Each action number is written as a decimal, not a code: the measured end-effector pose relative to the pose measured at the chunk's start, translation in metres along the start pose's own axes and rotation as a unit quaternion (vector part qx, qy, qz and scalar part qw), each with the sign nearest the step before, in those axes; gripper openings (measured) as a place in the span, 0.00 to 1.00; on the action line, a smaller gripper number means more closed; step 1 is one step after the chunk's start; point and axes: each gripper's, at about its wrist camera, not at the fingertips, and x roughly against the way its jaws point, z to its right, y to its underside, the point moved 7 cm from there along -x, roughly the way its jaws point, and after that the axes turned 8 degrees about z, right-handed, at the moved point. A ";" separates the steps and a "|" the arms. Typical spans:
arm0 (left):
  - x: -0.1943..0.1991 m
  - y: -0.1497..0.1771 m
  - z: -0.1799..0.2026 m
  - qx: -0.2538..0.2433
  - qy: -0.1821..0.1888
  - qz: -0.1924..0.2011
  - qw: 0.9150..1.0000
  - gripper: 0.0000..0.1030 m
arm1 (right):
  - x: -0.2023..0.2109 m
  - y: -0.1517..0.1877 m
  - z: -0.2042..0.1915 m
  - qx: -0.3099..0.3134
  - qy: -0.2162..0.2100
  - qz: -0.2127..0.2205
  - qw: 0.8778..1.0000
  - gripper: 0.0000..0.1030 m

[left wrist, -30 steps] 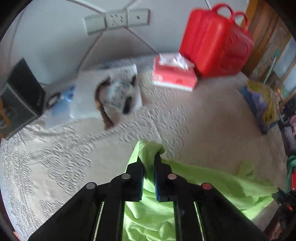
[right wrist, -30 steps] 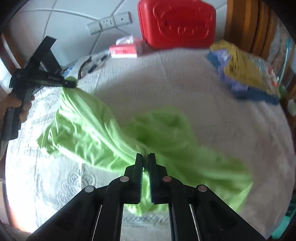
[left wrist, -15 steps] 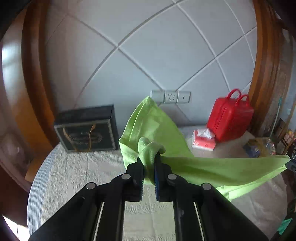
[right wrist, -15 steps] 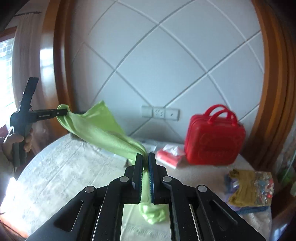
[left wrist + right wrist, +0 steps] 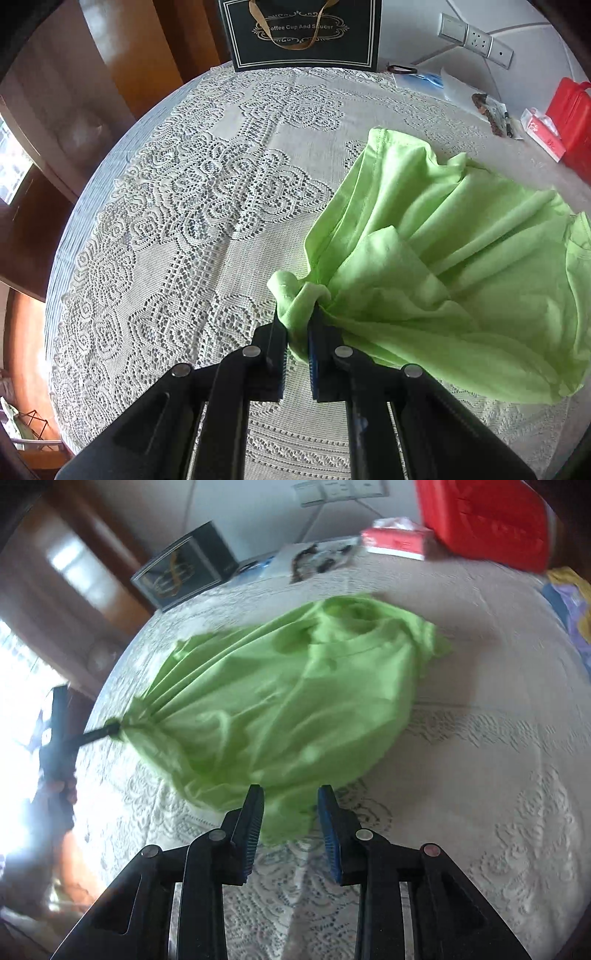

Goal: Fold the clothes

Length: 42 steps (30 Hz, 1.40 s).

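Daylight blows out the left edge of the right wrist view, which is motion-smeared all over, while the left wrist view stays crisp, fisheye-bent with dark corners.

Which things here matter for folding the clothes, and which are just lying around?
For the job: green garment, left gripper shut on it, right gripper open.

Lying about: black gift bag, red case, tissue box, lace tablecloth.

We count one crumpled lime-green cloth garment [image 5: 443, 258], one black gift box with gold lettering [image 5: 301, 33], one red plastic case [image 5: 484, 517], one red tissue pack [image 5: 395, 541], and two black claws [image 5: 297, 325] [image 5: 290, 812].
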 end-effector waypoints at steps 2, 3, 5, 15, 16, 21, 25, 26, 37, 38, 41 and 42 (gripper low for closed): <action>-0.004 0.002 0.003 -0.001 0.000 -0.002 1.000 0.09 | 0.001 -0.015 0.028 -0.039 0.021 0.014 0.999 0.29; -0.006 0.003 0.004 0.000 0.000 -0.004 1.000 0.09 | 0.001 -0.022 0.040 -0.056 0.027 0.020 0.998 0.29; -0.009 0.003 0.005 0.003 0.000 -0.008 1.000 0.09 | -0.005 -0.041 0.056 -0.076 0.033 0.024 0.996 0.29; -0.015 0.003 0.008 -0.004 -0.001 -0.028 1.000 0.09 | -0.077 -0.063 0.043 -0.075 0.052 -0.036 0.995 0.29; -0.015 0.004 0.007 -0.002 0.000 -0.032 0.999 0.09 | -0.076 -0.060 0.039 -0.053 0.068 -0.043 0.995 0.09; -0.010 0.011 0.009 -0.011 0.016 -0.051 0.998 0.09 | 0.016 -0.041 0.049 -0.040 0.124 -0.008 0.991 0.04; -0.005 0.025 0.015 -0.034 0.025 -0.072 0.996 0.09 | 0.055 0.023 0.078 -0.094 0.141 -0.061 0.984 0.04; -0.005 0.028 0.016 -0.040 0.024 -0.077 0.996 0.09 | 0.056 0.040 0.083 -0.099 0.150 -0.084 0.980 0.04; 0.047 -0.057 0.021 -0.004 0.132 -0.038 0.991 0.62 | 0.057 -0.029 0.106 -0.113 0.143 -0.001 0.983 0.33; 0.054 -0.068 0.022 0.002 0.144 -0.031 0.989 0.66 | 0.051 -0.045 0.104 -0.108 0.138 0.006 0.985 0.33; 0.059 -0.108 0.027 0.006 0.160 -0.010 0.987 0.66 | 0.032 -0.085 0.102 -0.094 0.120 0.017 0.988 0.34; 0.045 -0.119 0.031 0.001 0.161 -0.014 0.987 0.66 | 0.022 -0.097 0.101 -0.093 0.112 0.015 0.989 0.34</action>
